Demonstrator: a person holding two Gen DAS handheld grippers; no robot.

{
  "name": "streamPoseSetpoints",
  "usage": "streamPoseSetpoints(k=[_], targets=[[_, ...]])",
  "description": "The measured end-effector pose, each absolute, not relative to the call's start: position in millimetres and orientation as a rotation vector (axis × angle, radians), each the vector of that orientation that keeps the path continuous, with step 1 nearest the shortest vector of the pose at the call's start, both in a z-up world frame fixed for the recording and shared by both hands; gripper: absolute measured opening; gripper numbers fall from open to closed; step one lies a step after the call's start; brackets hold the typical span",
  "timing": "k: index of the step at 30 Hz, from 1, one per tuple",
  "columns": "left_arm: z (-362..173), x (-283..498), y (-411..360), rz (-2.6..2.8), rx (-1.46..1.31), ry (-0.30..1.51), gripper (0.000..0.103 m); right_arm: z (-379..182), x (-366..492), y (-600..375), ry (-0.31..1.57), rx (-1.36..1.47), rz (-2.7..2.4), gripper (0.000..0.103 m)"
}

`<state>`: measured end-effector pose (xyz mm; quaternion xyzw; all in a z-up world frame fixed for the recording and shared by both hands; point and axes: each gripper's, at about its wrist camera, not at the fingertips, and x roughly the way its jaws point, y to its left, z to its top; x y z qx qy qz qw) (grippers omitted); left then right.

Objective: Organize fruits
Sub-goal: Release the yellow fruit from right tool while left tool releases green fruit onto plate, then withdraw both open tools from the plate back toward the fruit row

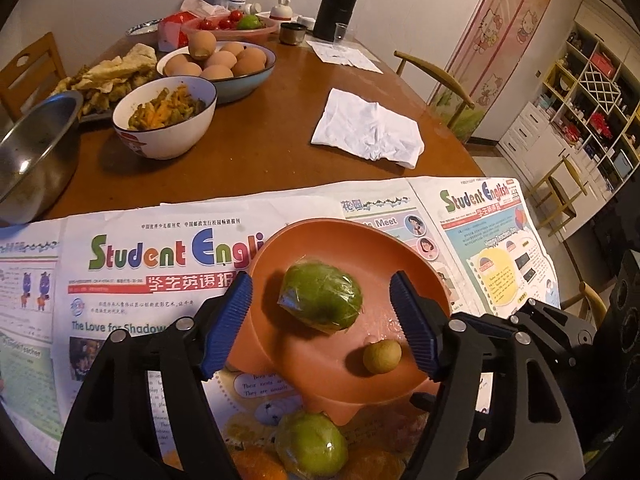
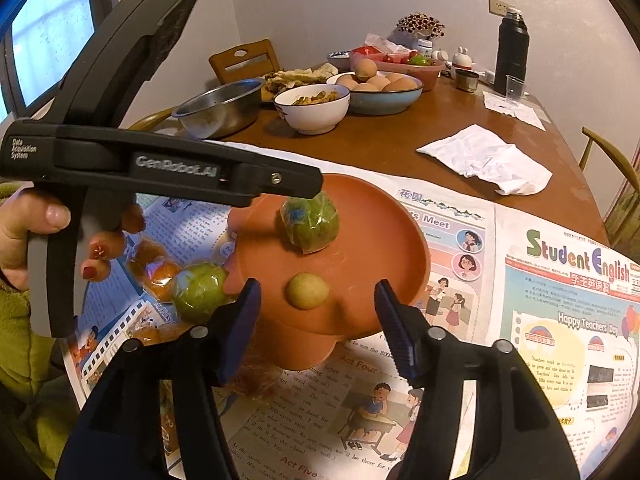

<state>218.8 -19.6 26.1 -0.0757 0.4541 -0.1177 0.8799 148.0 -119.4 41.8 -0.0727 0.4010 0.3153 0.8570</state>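
Your left gripper [image 1: 322, 316] stands open over the orange plate [image 1: 272, 256], its blue pads either side of the wrapped green fruit [image 1: 320, 295] but pressing on nothing, and your right gripper [image 2: 318, 322] stands open too, empty, with the small round fruit [image 2: 307, 290] lying free between and just ahead of its fingertips. Both fruits sit on the plate, which rests on the newspaper [image 1: 160, 256] spread over the desk [image 1: 260, 140]. Off the plate, by its near edge, a second green fruit [image 2: 199, 291] and an orange fruit [image 2: 160, 274] wait on the paper, both under clear film. That film looks glossy and crinkled, so I'd judge the wrapped ones slippery: take them across the widest part of the body, pads square on, not on the loose folds of wrap. They look firm and of fair weight, able to bear a steady squeeze. The small one is tan, matte and nearly a ball; it seems light and likely to roll on the smooth plate, so close on it evenly at its middle. The green fruit on the plate is slightly lumpy, dull green, with a patch of blue printing showing through the wrap in the right view.
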Motion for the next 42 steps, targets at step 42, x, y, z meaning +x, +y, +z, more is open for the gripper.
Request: streamPoseSetpoints(k=[42], targets=[[58,176,-4,-0.177,-0.17,0.837,0.093,66,127,-135,0.771,-0.117,0.606,0.094]])
